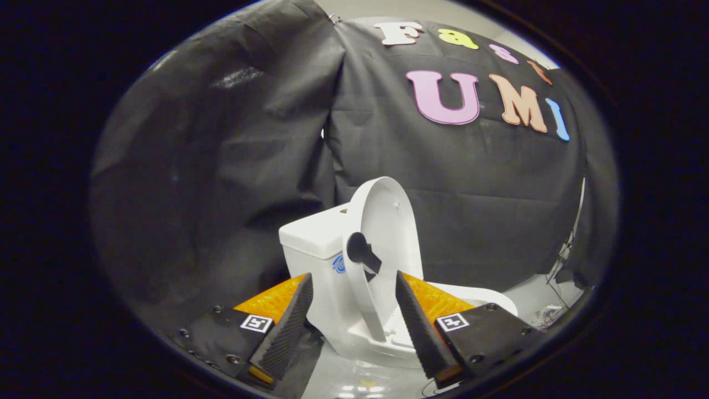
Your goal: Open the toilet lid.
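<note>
Spread wide and empty, our gripper [354, 288] frames the raised toilet lid [382, 244]; we judge it light, rigid, slick plastic, best pinched at its rim.

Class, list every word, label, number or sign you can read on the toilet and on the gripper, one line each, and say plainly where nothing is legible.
Blue round mark on the toilet tank: too small and partly hidden to read.
Square black-and-white tags on the gripper, one by each finger: coded patterns, no words.
Raised toilet lid and its black knob: no text.
</note>
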Action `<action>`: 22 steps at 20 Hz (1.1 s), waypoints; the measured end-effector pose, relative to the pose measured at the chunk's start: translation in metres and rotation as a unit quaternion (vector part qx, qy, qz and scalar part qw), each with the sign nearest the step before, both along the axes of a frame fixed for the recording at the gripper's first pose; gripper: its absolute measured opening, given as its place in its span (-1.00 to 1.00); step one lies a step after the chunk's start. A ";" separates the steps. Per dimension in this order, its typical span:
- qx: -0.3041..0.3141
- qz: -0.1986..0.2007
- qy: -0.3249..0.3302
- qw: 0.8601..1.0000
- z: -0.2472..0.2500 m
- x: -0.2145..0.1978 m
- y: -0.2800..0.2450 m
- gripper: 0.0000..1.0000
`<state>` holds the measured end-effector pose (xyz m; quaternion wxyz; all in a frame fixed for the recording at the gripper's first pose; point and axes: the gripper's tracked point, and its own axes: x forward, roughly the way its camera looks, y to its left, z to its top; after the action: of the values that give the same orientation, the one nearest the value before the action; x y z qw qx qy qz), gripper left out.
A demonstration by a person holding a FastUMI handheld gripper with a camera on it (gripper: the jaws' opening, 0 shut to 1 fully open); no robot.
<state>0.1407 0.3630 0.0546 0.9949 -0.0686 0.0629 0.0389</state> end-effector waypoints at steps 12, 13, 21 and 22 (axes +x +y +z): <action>-0.048 0.042 -0.065 0.996 0.005 -0.036 -0.104 0.97; -0.049 0.034 -0.064 0.996 0.001 -0.036 -0.117 0.97; -0.020 -0.030 -0.055 0.998 -0.002 -0.018 -0.183 0.97; -0.014 -0.031 -0.053 0.998 -0.001 -0.017 -0.187 0.97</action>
<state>0.1236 0.1758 0.0533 0.9965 -0.0820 0.0131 0.0033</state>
